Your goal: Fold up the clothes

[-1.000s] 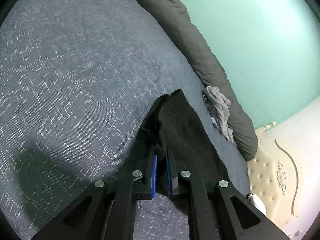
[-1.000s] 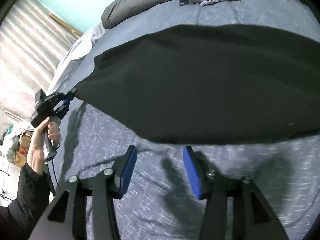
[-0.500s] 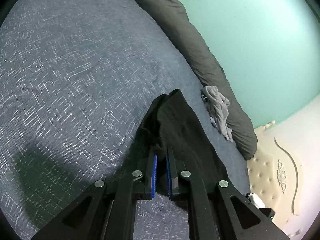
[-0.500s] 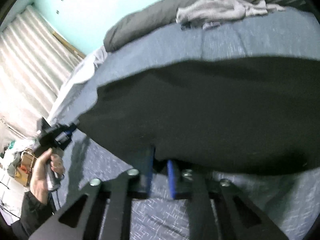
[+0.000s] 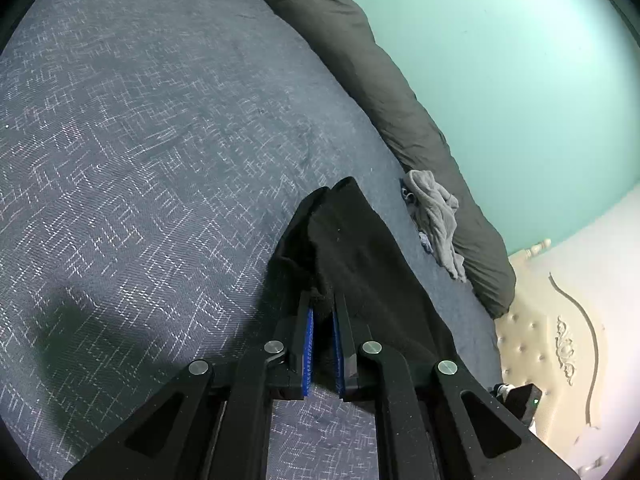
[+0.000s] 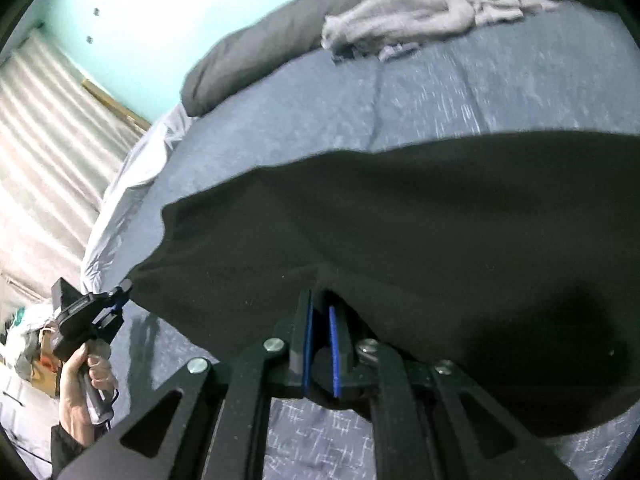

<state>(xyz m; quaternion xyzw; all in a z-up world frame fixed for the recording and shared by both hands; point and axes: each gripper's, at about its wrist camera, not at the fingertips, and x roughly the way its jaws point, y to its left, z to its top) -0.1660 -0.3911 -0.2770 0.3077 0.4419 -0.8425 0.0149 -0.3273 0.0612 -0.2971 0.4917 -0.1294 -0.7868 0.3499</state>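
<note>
Clamping a black garment [image 6: 400, 240] by its near edge, the right gripper [image 6: 320, 308] has just closed its blue pads on the cloth. The left gripper [image 5: 323, 304] pinches the garment's corner between nearly closed jaws; from the right wrist view it appears at far left, held by a hand [image 6: 80, 376], pulling the fabric taut. The garment stretches between both grippers above a blue patterned bedspread [image 5: 140, 140]. Beyond it lie a crumpled grey cloth [image 6: 420, 12], a dark grey duvet roll [image 5: 380, 80] and a turquoise wall [image 5: 500, 60].
</note>
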